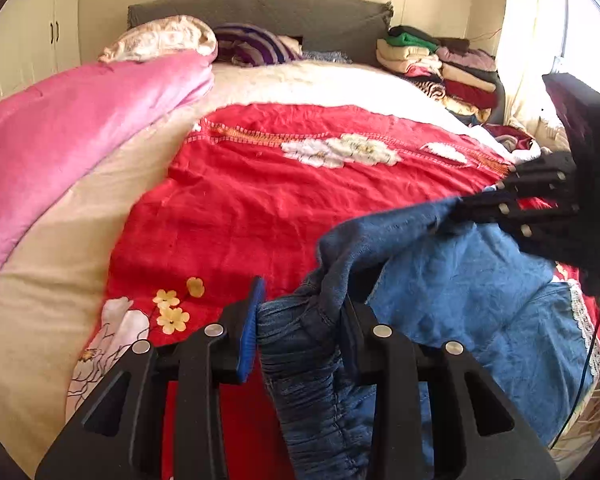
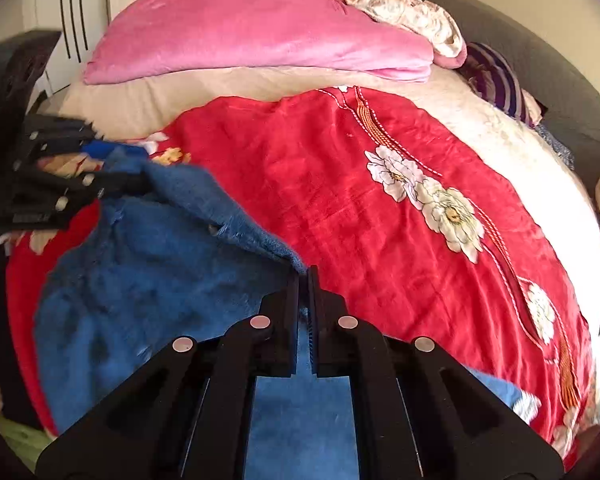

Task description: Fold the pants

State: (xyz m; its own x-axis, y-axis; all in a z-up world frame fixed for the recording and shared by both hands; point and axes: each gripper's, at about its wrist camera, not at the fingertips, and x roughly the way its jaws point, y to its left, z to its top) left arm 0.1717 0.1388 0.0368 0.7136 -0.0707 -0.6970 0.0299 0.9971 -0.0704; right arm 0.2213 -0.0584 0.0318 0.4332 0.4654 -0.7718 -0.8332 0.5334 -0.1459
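Left wall: white cupboards. Pink quilt folded along bed's left side, cream sheet under it. Red floral blanket covers bed middle. Grey headboard at rear, striped pillow against it. Left gripper: jaws part spread, pinching gathered waistband of jeans. Jeans lifted off blanket at right-front. Right gripper: jaws pressed together on jeans edge. Far right: clothes stack, bright curtain.
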